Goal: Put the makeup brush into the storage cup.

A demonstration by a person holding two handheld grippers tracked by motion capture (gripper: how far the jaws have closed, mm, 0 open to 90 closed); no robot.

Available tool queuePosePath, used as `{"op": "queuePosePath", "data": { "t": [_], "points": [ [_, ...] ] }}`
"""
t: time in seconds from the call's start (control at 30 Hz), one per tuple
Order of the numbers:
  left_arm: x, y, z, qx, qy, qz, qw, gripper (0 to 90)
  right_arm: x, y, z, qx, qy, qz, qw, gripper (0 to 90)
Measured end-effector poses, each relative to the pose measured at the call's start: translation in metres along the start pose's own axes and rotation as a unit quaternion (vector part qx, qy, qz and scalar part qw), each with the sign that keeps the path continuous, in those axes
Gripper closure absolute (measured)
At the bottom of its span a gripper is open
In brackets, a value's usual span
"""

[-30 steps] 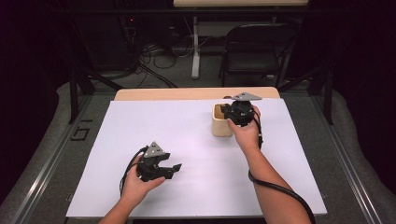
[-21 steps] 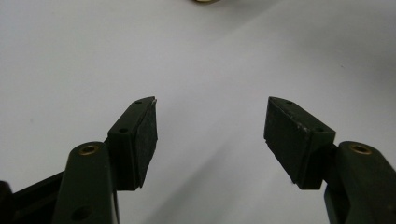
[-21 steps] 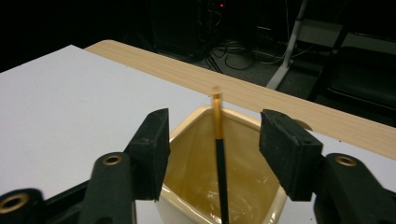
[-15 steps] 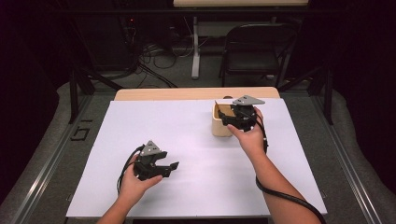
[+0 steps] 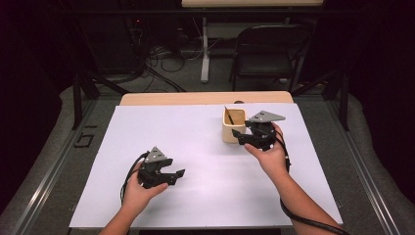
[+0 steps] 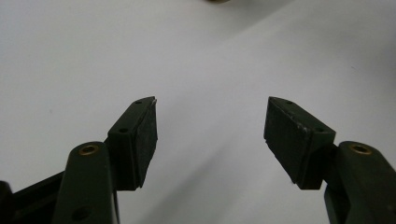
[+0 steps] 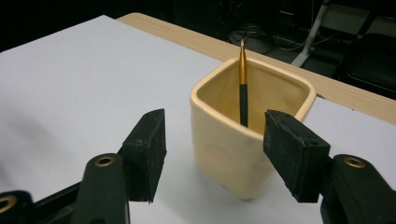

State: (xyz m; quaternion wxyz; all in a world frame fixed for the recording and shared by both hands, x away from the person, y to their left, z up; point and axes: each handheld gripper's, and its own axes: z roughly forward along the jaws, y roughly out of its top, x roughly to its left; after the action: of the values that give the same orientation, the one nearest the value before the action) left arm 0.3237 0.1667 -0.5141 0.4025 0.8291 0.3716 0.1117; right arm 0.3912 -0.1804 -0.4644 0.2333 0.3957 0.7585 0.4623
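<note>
A cream square cup (image 5: pixel 233 127) (image 7: pixel 243 135) stands on the white table sheet (image 5: pixel 195 147) toward the back right. A black and gold pen (image 5: pixel 228 115) (image 7: pixel 243 88) leans upright inside it. My right gripper (image 5: pixel 238 136) (image 7: pixel 215 140) is open, just right of the cup, its jaws pointing at the cup with nothing between them. My left gripper (image 5: pixel 177 176) (image 6: pixel 210 126) is open near the front left, low over the bare sheet, holding nothing.
A wooden table edge (image 5: pixel 205 98) runs behind the sheet. A dark chair (image 5: pixel 266 54) and cables (image 5: pixel 161 68) lie on the floor beyond. Black cables trail from both grippers along the forearms.
My right gripper has drawn back from above the cup to its right side and come lower. The left gripper has hardly moved.
</note>
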Motion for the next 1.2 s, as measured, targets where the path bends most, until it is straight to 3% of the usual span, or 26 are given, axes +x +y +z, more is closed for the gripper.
{"op": "queuePosePath", "data": {
  "t": [0.33, 0.63, 0.8, 1.2],
  "points": [
    [-0.001, 0.003, 0.000, -0.002, -0.003, 0.002, 1.0000, 35.3, 0.012, -0.013, -0.021, 0.013, 0.012, -0.009, 0.9998, 39.8],
    [-0.002, 0.003, -0.002, -0.004, -0.001, 0.002, 1.0000, 35.3, 0.019, -0.038, -0.034, 0.032, 0.026, -0.005, 0.9991, 39.8],
    [-0.002, 0.004, -0.003, -0.006, -0.005, -0.003, 1.0000, 35.3, 0.023, -0.050, -0.044, 0.038, 0.021, -0.014, 0.9989, 40.0],
    [0.001, -0.003, -0.009, 0.003, 0.001, 0.001, 1.0000, 35.3, 0.032, -0.077, -0.059, 0.052, 0.027, -0.009, 0.9983, 40.3]
  ]
}}
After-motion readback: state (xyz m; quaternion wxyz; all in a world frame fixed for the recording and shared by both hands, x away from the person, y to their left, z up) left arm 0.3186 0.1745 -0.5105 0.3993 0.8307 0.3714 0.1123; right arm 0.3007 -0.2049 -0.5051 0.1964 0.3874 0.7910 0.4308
